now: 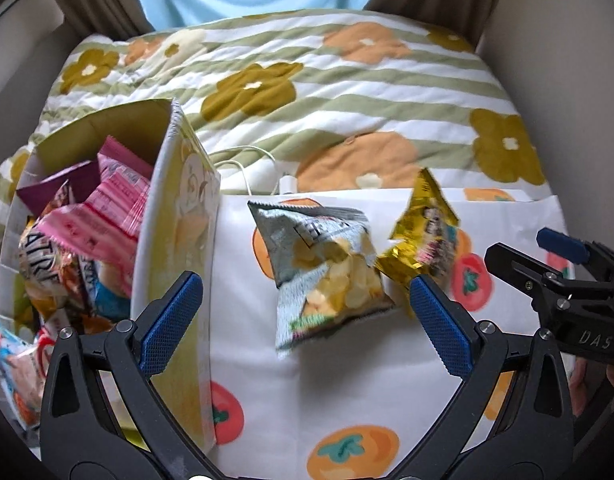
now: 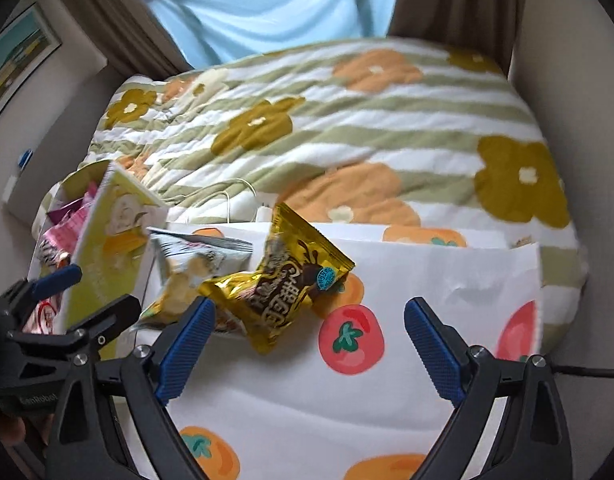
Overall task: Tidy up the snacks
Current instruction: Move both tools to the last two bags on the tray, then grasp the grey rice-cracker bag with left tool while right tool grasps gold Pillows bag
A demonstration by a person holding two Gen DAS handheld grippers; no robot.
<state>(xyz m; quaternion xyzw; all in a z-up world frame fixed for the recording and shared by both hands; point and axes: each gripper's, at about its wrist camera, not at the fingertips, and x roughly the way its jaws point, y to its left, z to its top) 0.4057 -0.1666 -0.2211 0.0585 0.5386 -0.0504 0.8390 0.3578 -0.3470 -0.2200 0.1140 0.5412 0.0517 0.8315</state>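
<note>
A grey chip bag and a gold snack bag lie side by side on the white fruit-print cloth. My left gripper is open and empty, with the chip bag between and just ahead of its blue pads. My right gripper is open and empty just behind the gold bag; the chip bag lies to its left. A yellow box at the left holds several snack packets.
The cloth lies on a bed with a flowered, striped quilt. A white cable and plug lie behind the bags. Brown and blue curtains hang at the back. Walls flank the bed on both sides.
</note>
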